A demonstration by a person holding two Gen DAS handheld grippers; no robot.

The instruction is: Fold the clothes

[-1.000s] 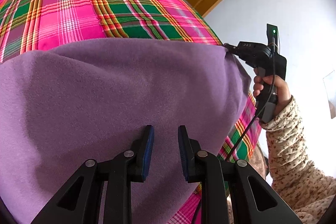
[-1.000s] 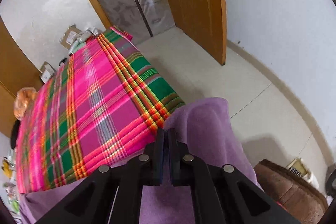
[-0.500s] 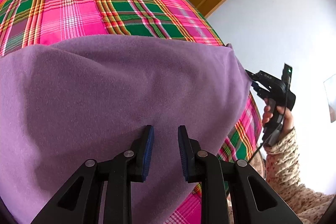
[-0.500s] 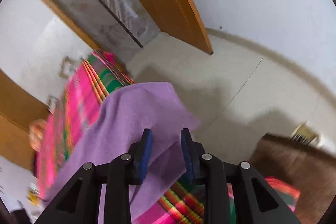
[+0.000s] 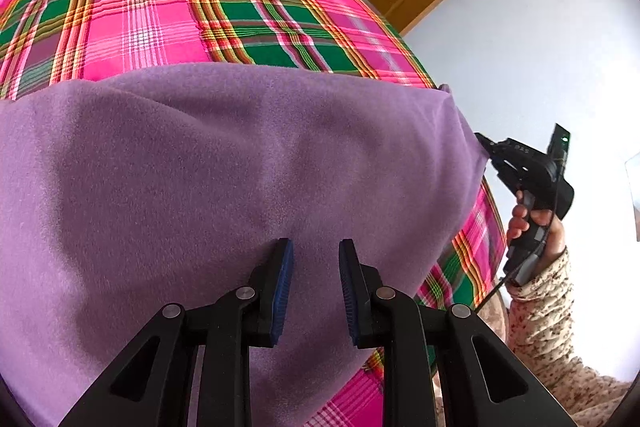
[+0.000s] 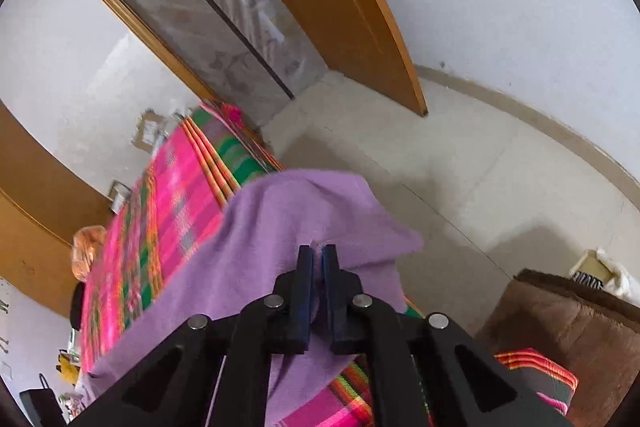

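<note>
Pinching purple fleece garment (image 6: 280, 227) edge at plaid bed (image 5: 160, 7) side, right gripper (image 6: 318, 259) clamped, left gripper (image 5: 316, 267) jaws parted, empty above fleece.

Right tool (image 6: 317, 255) clamping purple cloth (image 6: 280, 227)

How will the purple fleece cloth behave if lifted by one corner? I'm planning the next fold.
The purple fleece cloth will probably sag limply: its edge already droops over the plaid-covered bed. It seems light; the right hand-held gripper pinches just a thin fold.
</note>
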